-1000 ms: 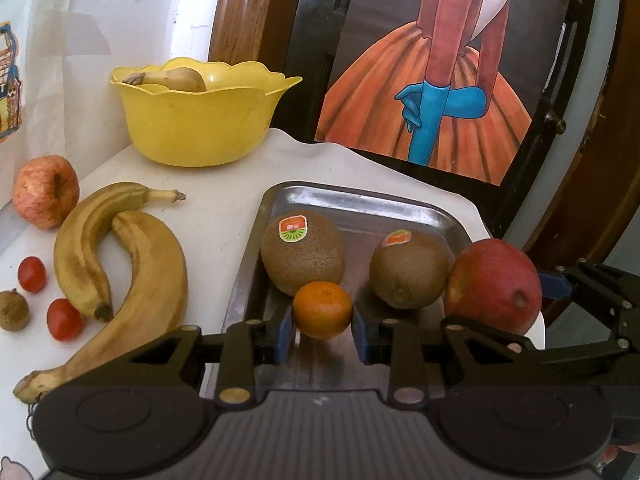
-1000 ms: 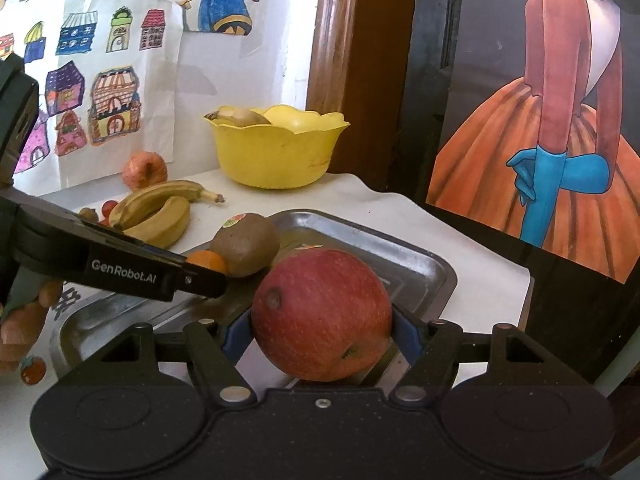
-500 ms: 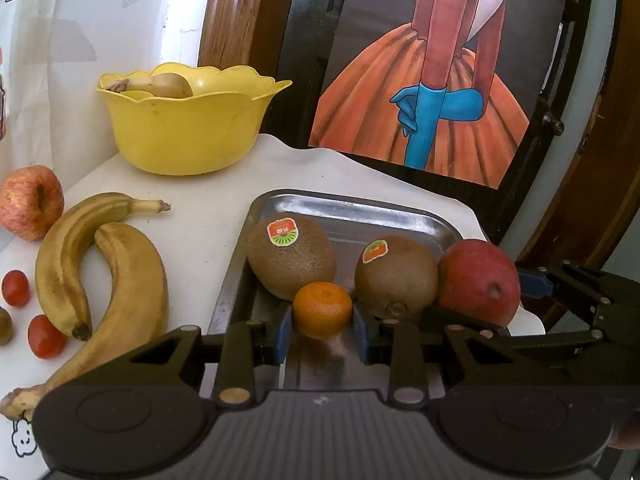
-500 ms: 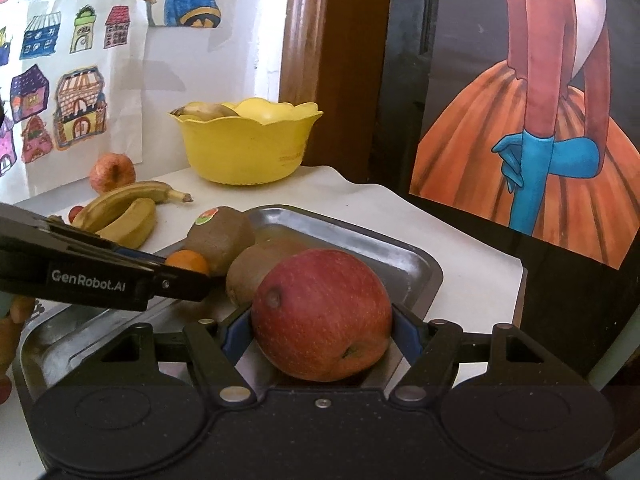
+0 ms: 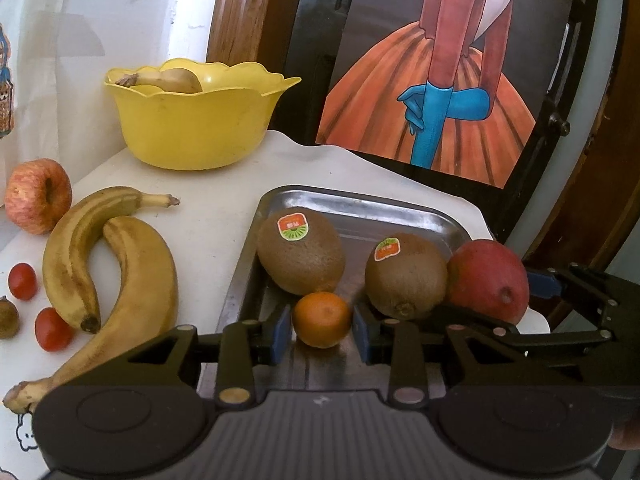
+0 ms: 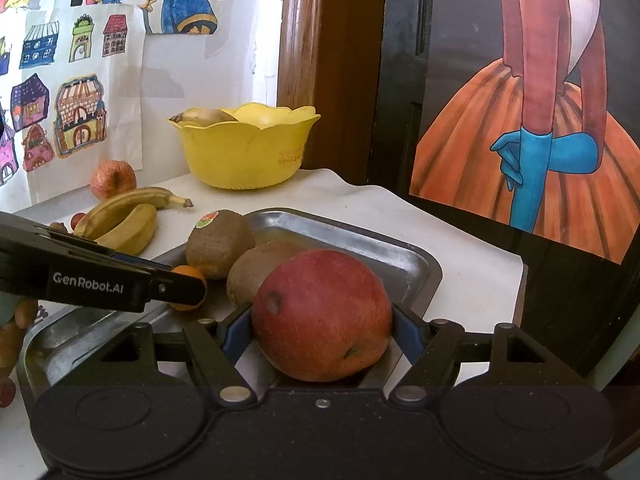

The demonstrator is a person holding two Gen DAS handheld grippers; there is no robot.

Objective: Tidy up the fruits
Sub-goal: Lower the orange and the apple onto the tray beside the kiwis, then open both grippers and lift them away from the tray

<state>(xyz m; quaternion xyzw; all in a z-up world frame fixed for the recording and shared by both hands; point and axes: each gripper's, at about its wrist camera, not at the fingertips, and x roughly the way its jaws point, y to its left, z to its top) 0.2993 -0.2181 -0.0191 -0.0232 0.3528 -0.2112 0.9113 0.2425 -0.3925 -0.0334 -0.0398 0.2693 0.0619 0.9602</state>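
A steel tray (image 5: 360, 204) holds two stickered kiwis (image 5: 300, 250) (image 5: 406, 274). In front of them a small orange (image 5: 321, 320) rests low on the tray, and my left gripper (image 5: 321, 327) is shut on it. A red apple (image 6: 322, 314) sits at the tray's right end against the right kiwi (image 6: 256, 268). My right gripper (image 6: 323, 334) has a pad on each side of the apple, and its jaws are opening. In the right wrist view the left gripper's finger (image 6: 176, 284) crosses from the left and half hides the orange (image 6: 187, 305).
Left of the tray lie two bananas (image 5: 140, 280), a second apple (image 5: 36, 196), cherry tomatoes (image 5: 52, 328) and a small brown fruit (image 5: 6, 318). A yellow bowl (image 5: 192, 128) with a banana in it stands at the back. The table ends just right of the tray.
The red apple in my right gripper has closed in on the right kiwi and now touches it. The orange stays between the left pads at the same spot.
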